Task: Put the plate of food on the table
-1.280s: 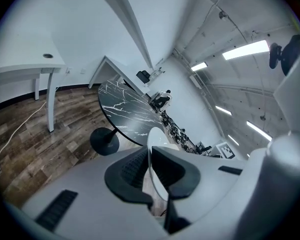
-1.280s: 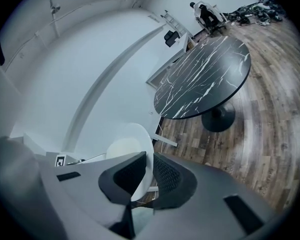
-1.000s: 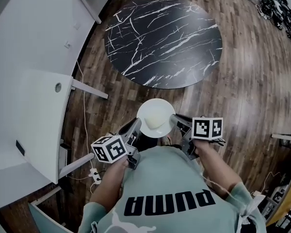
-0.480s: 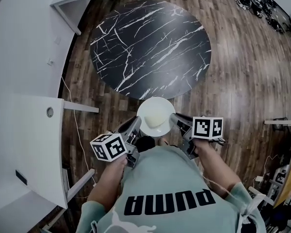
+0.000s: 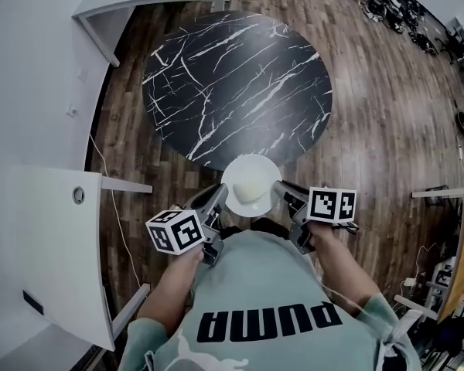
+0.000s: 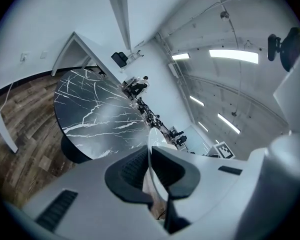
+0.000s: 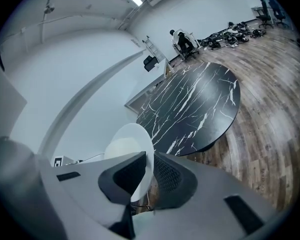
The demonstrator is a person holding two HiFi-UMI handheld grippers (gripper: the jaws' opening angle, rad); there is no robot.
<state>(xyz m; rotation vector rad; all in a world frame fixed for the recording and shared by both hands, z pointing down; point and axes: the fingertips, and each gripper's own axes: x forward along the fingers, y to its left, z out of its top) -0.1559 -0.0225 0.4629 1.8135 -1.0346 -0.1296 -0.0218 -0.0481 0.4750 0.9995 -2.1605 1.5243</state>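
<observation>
Marble table (image 5: 240,76) drew closer; plate of food (image 5: 250,185) now at its near edge. My L gripper (image 5: 219,199) & R gripper (image 5: 281,191) each pinch the rim, so set-down's prob. next.

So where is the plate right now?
Head view, centre: the plate is clamped between the left gripper and the right gripper, in the air at the near edge of the round black table.

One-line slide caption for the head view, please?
White plate of food clamped at opposite rims by left gripper and right gripper, beside the near edge of the round black marble table.
</observation>
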